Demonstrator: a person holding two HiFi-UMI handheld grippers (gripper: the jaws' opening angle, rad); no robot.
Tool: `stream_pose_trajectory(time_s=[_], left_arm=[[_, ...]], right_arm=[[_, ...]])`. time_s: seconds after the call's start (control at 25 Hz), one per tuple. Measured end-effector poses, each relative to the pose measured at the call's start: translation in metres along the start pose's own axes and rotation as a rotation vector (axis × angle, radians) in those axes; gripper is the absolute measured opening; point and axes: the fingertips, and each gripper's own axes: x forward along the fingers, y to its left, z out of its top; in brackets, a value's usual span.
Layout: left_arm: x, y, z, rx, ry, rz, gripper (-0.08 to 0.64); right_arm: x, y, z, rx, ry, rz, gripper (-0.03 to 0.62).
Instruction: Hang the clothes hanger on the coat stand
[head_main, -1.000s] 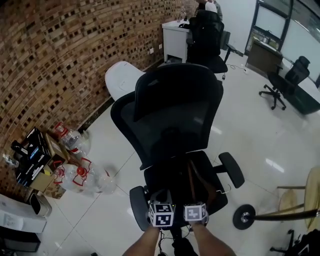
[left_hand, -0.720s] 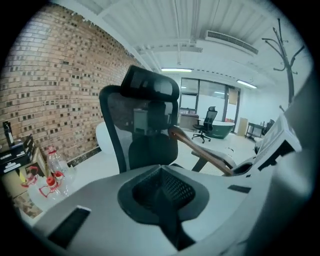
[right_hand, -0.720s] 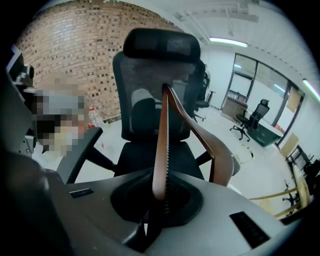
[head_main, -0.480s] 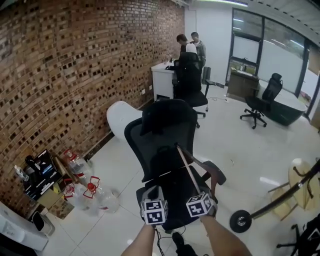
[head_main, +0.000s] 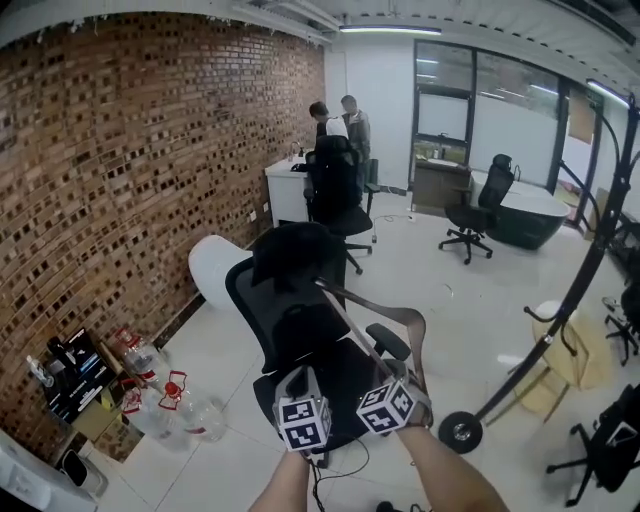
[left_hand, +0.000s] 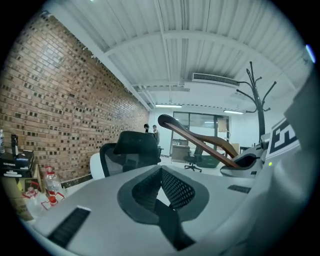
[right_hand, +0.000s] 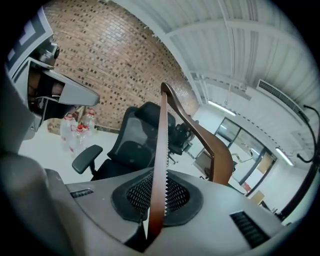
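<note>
A brown wooden clothes hanger (head_main: 372, 318) with a notched bar is in the air over a black office chair (head_main: 295, 300). My right gripper (head_main: 402, 388) is shut on its bar (right_hand: 160, 165), and the curved shoulder (right_hand: 212, 150) rises beyond the jaws. My left gripper (head_main: 298, 380) is close beside it on the left, shut with nothing in it (left_hand: 161, 200). From the left gripper view, the hanger (left_hand: 200, 142) and the right gripper (left_hand: 250, 162) show at the right. The black coat stand (head_main: 560, 300) leans up at the right from its round base (head_main: 460, 432), and its branched top (left_hand: 259, 95) shows.
A brick wall (head_main: 130, 170) runs along the left, with water bottles (head_main: 165, 400) and boxes (head_main: 70, 375) at its foot. Two people (head_main: 335, 115) stand by a white desk (head_main: 288, 185) at the back. More office chairs (head_main: 480, 200) and a wooden stool (head_main: 570, 350) stand to the right.
The hanger has come up off the chair seat in my right gripper. The head view has tipped upward, bringing the far room and more of the coat stand into view.
</note>
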Motion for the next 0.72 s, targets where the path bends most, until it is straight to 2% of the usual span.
stream_pose_trajectory(time_s=[0.24,0.52,0.72], left_arm=[[-0.048,-0.106,0.018,0.033,-0.019,-0.043,0.018],[-0.104,-0.248,0.013,0.007,-0.038,-0.1,0.018],[-0.124,-0.344,0.0,0.054,-0.063,-0.208,0.018]], right_arm=[[-0.097,-0.062,-0.048,-0.054,-0.03,-0.035,0.002],[-0.202,-0.142,-0.118,-0.165,-0.09,-0.067,0.002],[-0.263,-0.198,-0.176,-0.202,-0.1,-0.163,0.002]])
